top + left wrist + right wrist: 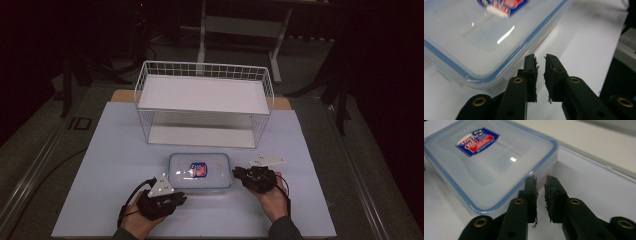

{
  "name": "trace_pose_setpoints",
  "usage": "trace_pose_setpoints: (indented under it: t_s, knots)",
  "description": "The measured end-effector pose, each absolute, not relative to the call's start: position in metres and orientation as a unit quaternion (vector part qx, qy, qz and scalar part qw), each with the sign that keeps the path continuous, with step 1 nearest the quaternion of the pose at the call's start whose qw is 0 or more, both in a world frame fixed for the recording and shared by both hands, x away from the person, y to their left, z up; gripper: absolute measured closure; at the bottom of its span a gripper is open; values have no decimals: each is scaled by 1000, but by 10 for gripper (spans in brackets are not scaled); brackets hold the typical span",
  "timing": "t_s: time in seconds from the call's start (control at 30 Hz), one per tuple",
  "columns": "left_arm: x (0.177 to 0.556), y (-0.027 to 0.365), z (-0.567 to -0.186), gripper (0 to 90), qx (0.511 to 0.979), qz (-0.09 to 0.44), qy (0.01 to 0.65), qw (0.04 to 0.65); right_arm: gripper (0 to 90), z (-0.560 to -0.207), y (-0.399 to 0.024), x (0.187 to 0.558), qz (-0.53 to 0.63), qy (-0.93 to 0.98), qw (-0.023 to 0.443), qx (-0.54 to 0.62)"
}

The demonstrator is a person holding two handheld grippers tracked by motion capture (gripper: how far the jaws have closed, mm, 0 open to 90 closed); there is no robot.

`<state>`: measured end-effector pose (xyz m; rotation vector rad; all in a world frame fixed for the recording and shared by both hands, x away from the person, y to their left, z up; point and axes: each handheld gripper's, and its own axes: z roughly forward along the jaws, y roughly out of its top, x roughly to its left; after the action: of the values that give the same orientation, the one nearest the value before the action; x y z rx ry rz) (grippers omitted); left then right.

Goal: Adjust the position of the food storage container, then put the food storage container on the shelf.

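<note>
Black jaws first: our left gripper [540, 75] and right gripper [540, 197] each stand a narrow slit apart, nothing between the pads. Item in hand — a clear lidded food container [200, 171] with blue seal and red-blue label, lying flat on the white table [115, 150], between the two grippers, in front of the white wire shelf rack [204, 102]. Each gripper sits just beside a near corner, not gripping. Step, as we judge it: approach, before any hold. Next move calls for wider jaws — then a grip on the container's two ends.
</note>
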<state>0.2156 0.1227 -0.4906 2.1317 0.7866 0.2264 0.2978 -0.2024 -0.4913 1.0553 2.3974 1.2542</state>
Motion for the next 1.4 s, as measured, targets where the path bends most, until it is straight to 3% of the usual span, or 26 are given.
trace_pose_setpoints:
  t_s: [0.1, 0.33, 0.63, 1.0, 1.17, 1.4]
  knots:
    - [214, 125, -485, 742, 842, 96, 311, 431, 748, -488, -205, 297, 438, 814, 119, 362]
    - [216, 135, -474, 550, 810, 144, 327, 465, 599, -476, -209, 293, 461, 799, 132, 363]
    - [234, 157, -468, 386, 779, 137, 387, 474, 435, -475, -195, 294, 451, 806, 113, 367]
    - [276, 168, -473, 355, 766, 103, 427, 470, 374, -471, -184, 312, 429, 817, 87, 376]
    - [291, 168, -486, 263, 748, 68, 455, 478, 315, -481, -181, 318, 414, 821, 65, 388]
    - [293, 168, -505, 224, 748, 14, 475, 464, 245, -494, -186, 321, 437, 800, -3, 410]
